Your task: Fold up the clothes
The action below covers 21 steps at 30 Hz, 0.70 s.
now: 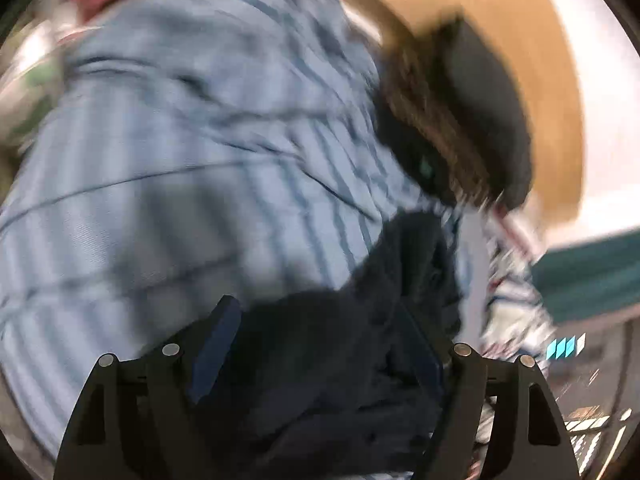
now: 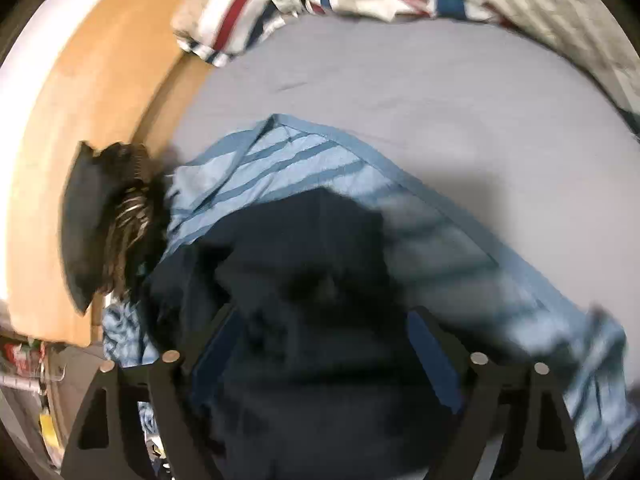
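Holding a dark garment [image 2: 304, 264] over the bed [image 2: 400, 92], both my left tongs [image 1: 316, 344] and right tongs [image 2: 320, 344] look spread wide around its cloth, perhaps to carry it flat.

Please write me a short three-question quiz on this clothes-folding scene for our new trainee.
1. True or false: the dark navy garment lies over the light blue striped cloth.
2. What colour is the sheet under the clothes? A) grey B) green C) yellow
3. Fill in: the bed's wooden frame shows to the ____ of the right wrist view.

Key: 1 true; 2 A; 3 left. The dark garment fills the space between the fingers of both the left gripper and the right gripper; blur hides whether either grips it.
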### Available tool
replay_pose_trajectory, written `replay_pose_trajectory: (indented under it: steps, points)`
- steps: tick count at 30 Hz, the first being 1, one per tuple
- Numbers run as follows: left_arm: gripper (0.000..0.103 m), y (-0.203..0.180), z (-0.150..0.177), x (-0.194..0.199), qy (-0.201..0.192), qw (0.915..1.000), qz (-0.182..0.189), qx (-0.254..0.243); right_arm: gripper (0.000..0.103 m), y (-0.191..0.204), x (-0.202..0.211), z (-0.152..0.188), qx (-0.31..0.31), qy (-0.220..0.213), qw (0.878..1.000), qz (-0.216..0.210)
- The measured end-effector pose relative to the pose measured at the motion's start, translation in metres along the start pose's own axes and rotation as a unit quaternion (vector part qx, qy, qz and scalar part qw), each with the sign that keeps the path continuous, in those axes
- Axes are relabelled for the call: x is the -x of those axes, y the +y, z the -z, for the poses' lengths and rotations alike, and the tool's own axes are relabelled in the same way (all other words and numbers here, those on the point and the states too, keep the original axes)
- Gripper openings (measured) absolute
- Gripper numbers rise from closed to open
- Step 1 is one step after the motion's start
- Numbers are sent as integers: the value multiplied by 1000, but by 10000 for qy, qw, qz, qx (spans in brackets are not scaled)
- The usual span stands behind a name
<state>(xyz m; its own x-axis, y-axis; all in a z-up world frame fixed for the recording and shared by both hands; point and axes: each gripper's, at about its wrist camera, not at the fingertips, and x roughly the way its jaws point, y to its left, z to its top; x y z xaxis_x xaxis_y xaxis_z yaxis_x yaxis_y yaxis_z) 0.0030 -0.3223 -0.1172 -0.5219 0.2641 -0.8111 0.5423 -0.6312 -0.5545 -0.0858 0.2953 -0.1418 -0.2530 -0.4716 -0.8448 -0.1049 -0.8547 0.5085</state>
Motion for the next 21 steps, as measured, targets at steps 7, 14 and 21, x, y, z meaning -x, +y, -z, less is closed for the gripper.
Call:
replay_pose_trajectory:
  steps: [7, 14, 21]
  points:
    - [79, -77, -13, -109, 237, 9904, -753, -1133, 94, 25, -86, -52, 886, 888, 9911, 434]
    - [15, -99, 1, -130, -130, 9835, -906, -1563, 24, 71, -81, -49, 2339, 235, 9702, 589]
    - [0, -110, -31, -61, -1334, 9841, -398, -1108, 18, 125, -14, -114, 2496, -1102, 9612, 406]
